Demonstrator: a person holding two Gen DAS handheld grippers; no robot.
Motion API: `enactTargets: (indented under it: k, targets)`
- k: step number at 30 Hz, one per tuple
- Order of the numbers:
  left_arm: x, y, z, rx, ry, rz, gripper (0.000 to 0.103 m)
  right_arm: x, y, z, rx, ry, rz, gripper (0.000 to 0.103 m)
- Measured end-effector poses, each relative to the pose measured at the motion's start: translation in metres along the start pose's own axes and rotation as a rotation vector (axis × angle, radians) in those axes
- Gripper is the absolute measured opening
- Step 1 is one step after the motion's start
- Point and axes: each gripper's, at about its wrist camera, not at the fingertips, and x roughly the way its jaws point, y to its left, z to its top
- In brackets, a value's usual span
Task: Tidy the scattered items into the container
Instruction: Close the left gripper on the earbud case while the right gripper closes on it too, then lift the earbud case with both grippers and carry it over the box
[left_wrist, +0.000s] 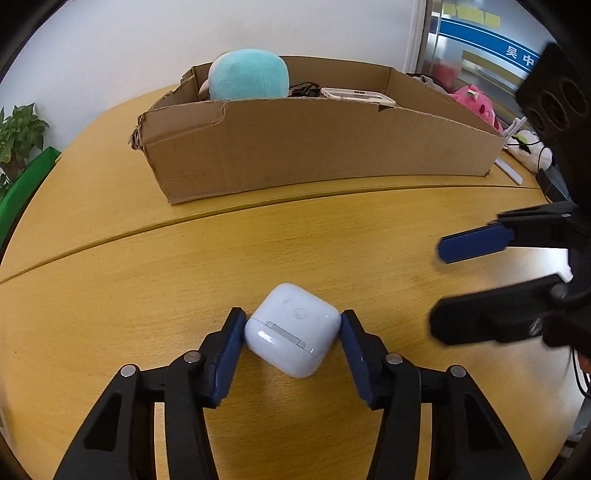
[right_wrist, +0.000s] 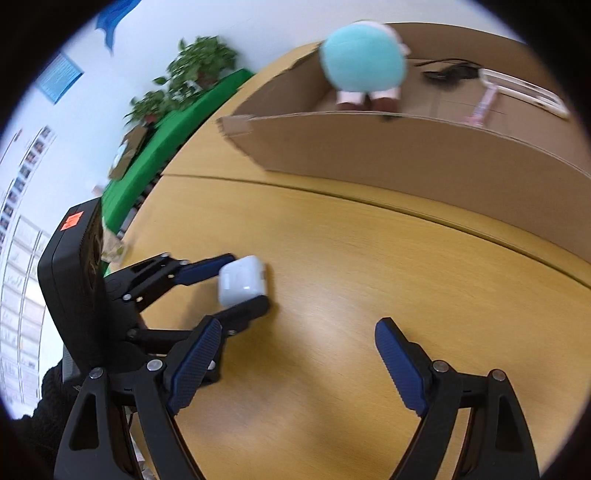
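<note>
Not much readable text here: a blue sign (left_wrist: 491, 40) through the glass at top right of the left wrist view shows the characters 吴中, and nothing else is legible. The white earbud case (left_wrist: 291, 328) has no brand mark I can see, just a round button and a silver hinge strip on the face turned up.

The case sits on the desk (left_wrist: 332, 240), well short of the cardboard box (left_wrist: 314, 147). It's rotated so a corner points back at the camera, hinge edge running diagonally from near-left to near-right; it's close to square, so no obvious long axis.

The left hand-held gripper (left_wrist: 293, 325) has both blue pads touching the case's sides, clamped on it. The right hand-held gripper (right_wrist: 299, 350) hangs over bare desk with its jaws spread wide, nothing between them.

Inside the box: a teal plush toy (left_wrist: 247, 74), a black cable (left_wrist: 304, 89) and a white frame-like thing (left_wrist: 356, 96). A pink plush (left_wrist: 474, 101) sits beyond the box's right end.
</note>
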Motion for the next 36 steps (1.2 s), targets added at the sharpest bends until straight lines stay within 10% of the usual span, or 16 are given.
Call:
enactTargets:
  k: [9, 13, 22, 36]
  targets:
    - [-0.007, 0.002, -0.011, 0.009, -0.019, -0.043, 0.056, 0.05, 0.04, 0.028, -0.176, 0.156, 0.064, 0.081]
    - [-0.007, 0.003, -0.011, 0.005, -0.019, -0.051, 0.056, 0.054, 0.051, 0.027, -0.246, 0.183, 0.004, 0.04]
    - [-0.012, -0.002, -0.005, -0.006, -0.012, -0.085, 0.055, 0.032, 0.042, 0.021, -0.182, 0.118, 0.012, 0.024]
    - [-0.053, -0.027, 0.039, 0.107, -0.157, -0.038, 0.055, -0.04, 0.036, 0.03, -0.157, 0.015, 0.128, 0.03]
